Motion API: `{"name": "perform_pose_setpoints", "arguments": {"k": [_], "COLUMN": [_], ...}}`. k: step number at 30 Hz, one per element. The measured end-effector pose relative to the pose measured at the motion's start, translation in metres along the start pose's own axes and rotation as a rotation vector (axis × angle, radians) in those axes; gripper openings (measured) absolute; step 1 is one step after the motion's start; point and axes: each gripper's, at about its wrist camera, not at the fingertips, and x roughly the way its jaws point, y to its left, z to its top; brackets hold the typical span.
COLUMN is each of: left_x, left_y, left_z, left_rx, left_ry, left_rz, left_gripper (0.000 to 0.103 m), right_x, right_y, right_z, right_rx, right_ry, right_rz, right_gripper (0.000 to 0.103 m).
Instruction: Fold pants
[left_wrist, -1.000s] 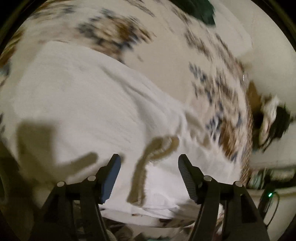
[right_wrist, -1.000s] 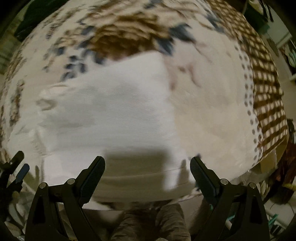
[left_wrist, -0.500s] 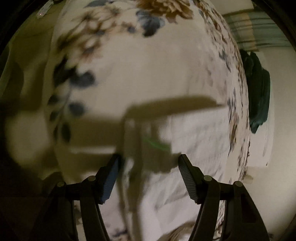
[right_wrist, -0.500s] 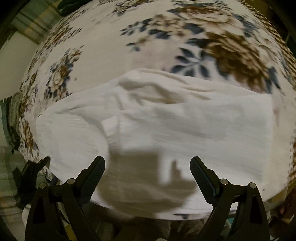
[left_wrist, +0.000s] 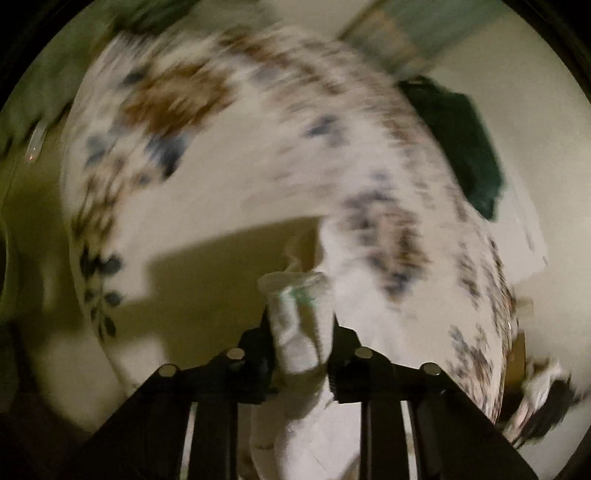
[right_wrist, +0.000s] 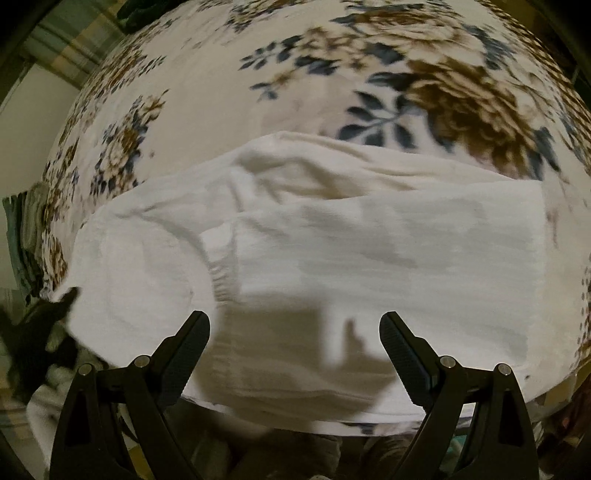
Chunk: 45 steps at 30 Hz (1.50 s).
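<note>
Pants (right_wrist: 332, 258) pinched in left tongs (left_wrist: 299, 332), under right tongs (right_wrist: 295, 347).

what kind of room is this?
Probably a bedroom: the white pants lie on a floral blanket spread like bedding, with a dark green garment piled beside it against a plain wall.

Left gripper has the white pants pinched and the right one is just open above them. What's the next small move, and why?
Probably carry the left gripper across toward the far end of the white pants. Its jaws are shut on a bunched edge, while the rest lies only partly folded on the floral blanket. The right gripper is open above the cloth and holds nothing.
</note>
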Motion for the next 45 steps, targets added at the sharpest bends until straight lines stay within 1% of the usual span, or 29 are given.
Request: {"name": "perform_pose_setpoints", "arguments": {"k": [3,5,7,8,9,10,11,13,15,17,19,21,24,27,32,36,38,39,41,42,43,44,45], "left_x": [-0.034,-0.056,-0.068,-0.07,-0.07,-0.069,-0.065,-0.055,-0.038,-0.022,-0.009,0.001,0.014,0.024,0.044,0.05,0.053,0.054,0.053,0.051,0.048,0.045,0.041], "left_y": [-0.061,-0.113,-0.154,-0.174,-0.186,-0.203,-0.215,-0.23,-0.243,-0.248,-0.248,-0.25,-0.253,-0.255,-0.253,-0.251,-0.252,-0.254,-0.256,-0.258,-0.26,-0.261,-0.262], "left_z": [-0.013,-0.036,-0.067,-0.088,-0.101,-0.126,-0.147,-0.181,-0.223,-0.257,-0.283,-0.302,-0.32,-0.336,-0.351,-0.356,-0.355,-0.354,-0.352,-0.35,-0.347,-0.344,-0.34], "left_rx": [0.153,0.302,0.428,0.491,0.529,0.582,0.62,0.683,0.75,0.798,0.83,0.856,0.885,0.918,0.955,0.959,0.942,0.934,0.918,0.907,0.892,0.877,0.857], "left_ry": [-0.021,-0.01,0.016,0.043,0.061,0.102,0.14,0.195,0.27,0.327,0.364,0.386,0.402,0.411,0.431,0.445,0.469,0.483,0.506,0.518,0.531,0.543,0.557], "left_rz": [-0.09,-0.165,-0.223,-0.247,-0.257,-0.28,-0.291,-0.292,-0.279,-0.262,-0.236,-0.21,-0.174,-0.142,-0.094,-0.072,-0.051,-0.028,0.001,0.014,0.019,0.018,0.016], "left_gripper": [0.016,0.016,0.016,0.016,0.016,0.015,0.015,0.015,0.015,0.015,0.015,0.015,0.015,0.015,0.015,0.016,0.017,0.02,0.021,0.025,0.032,0.036,0.045], "right_x": [-0.013,-0.027,-0.043,-0.049,-0.057,-0.065,-0.071,-0.084,-0.092,-0.098,-0.101,-0.102,-0.099,-0.098,-0.097,-0.096,-0.095,-0.095,-0.094,-0.095,-0.095,-0.095,-0.096], "right_y": [-0.025,-0.044,-0.069,-0.079,-0.093,-0.106,-0.118,-0.145,-0.171,-0.197,-0.22,-0.24,-0.264,-0.28,-0.289,-0.29,-0.29,-0.289,-0.288,-0.287,-0.286,-0.286,-0.285], "right_z": [-0.004,-0.008,-0.013,-0.015,-0.018,-0.02,-0.022,-0.027,-0.031,-0.036,-0.042,-0.046,-0.053,-0.056,-0.055,-0.052,-0.051,-0.05,-0.049,-0.047,-0.046,-0.044,-0.042], "right_rx": [0.037,0.061,0.088,0.099,0.115,0.131,0.143,0.172,0.2,0.232,0.262,0.284,0.321,0.34,0.342,0.337,0.332,0.328,0.321,0.318,0.316,0.317,0.317], "right_ry": [-0.009,-0.024,-0.04,-0.045,-0.05,-0.055,-0.059,-0.07,-0.078,-0.082,-0.084,-0.087,-0.083,-0.081,-0.081,-0.077,-0.074,-0.071,-0.068,-0.068,-0.069,-0.069,-0.071], "right_rz": [0.004,0.004,-0.005,-0.009,-0.015,-0.022,-0.03,-0.054,-0.073,-0.093,-0.106,-0.125,-0.126,-0.125,-0.117,-0.108,-0.104,-0.101,-0.094,-0.088,-0.08,-0.067,-0.052], "right_gripper": [0.095,0.095,0.095,0.095,0.095,0.095,0.095,0.095,0.095,0.095,0.095,0.095,0.095,0.095,0.095,0.095,0.095,0.095,0.095,0.095,0.095,0.095,0.095]}}
